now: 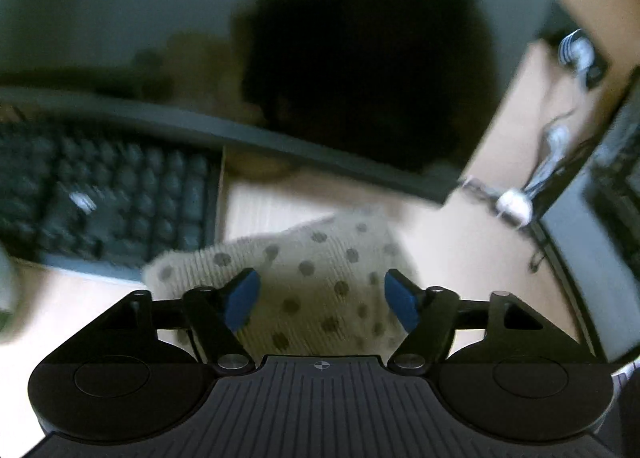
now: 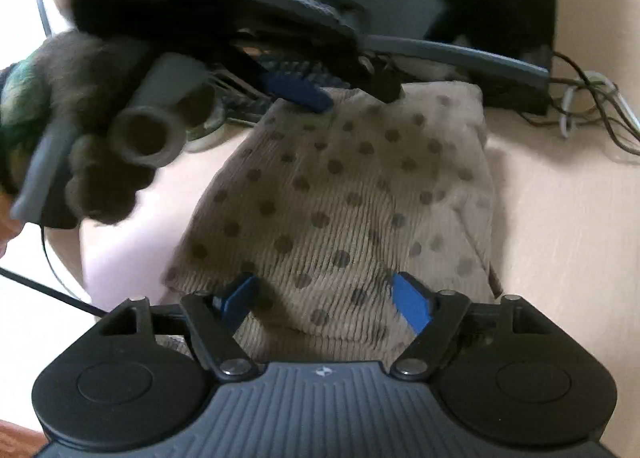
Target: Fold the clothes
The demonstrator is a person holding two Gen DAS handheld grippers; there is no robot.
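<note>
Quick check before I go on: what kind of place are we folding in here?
Most likely a home or office computer desk. A keyboard and a monitor stand behind the dotted garment, and loose cables trail across the light wooden desktop.

My left claw has a black body with a ribbed dark grey top plate, a small round crosshair mark at its middle, and a flat round disc on each side. Two black link arms with silver pivot screws carry blue pads. My right claw is built the same, its plate a bluer grey. In the right view my left hand wears a dark fuzzy glove around a grey tube handle.
</note>
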